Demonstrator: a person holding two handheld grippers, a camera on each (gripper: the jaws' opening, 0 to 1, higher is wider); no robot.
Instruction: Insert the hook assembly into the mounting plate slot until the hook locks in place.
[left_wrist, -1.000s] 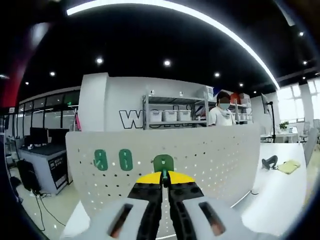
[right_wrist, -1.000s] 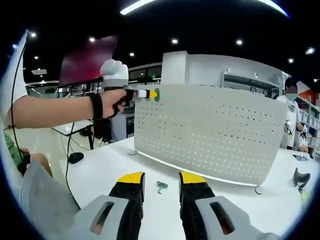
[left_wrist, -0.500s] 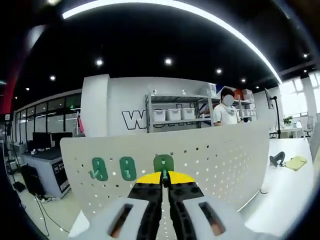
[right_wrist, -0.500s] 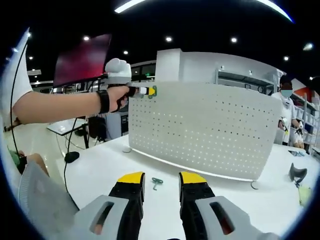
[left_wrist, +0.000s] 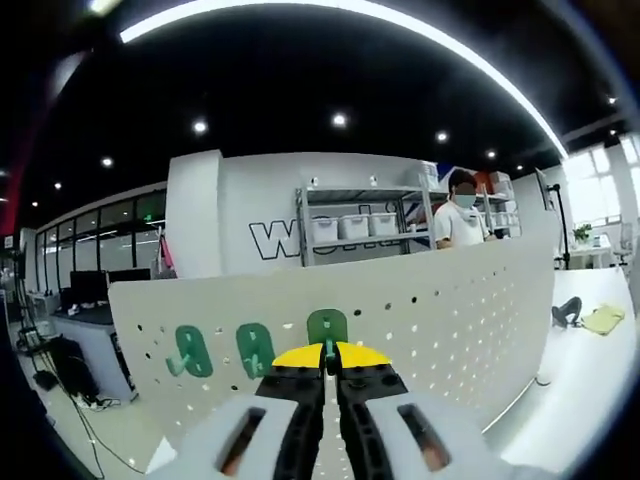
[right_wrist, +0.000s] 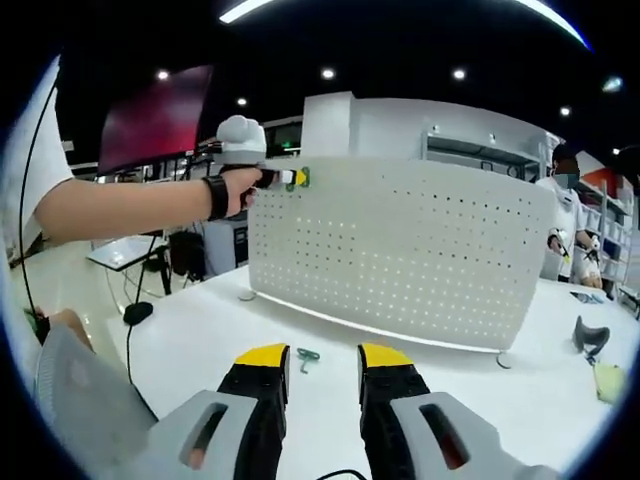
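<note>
Perforated mounting plate (left_wrist: 440, 320) now looms closer: left gripper (left_wrist: 327, 352), clamped on the green hook (left_wrist: 327, 326), has pushed it against the top edge; right gripper (right_wrist: 323, 362) idles, jaws apart, over a spare hook (right_wrist: 307, 356)

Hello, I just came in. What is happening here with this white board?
A person is fitting green hooks onto a white pegboard standing on a table. The left claw, shut on a green hook, holds it at the board's top edge, beside two hooks already hanging. The right claw is open and low over the table, near another green hook lying there.
</note>
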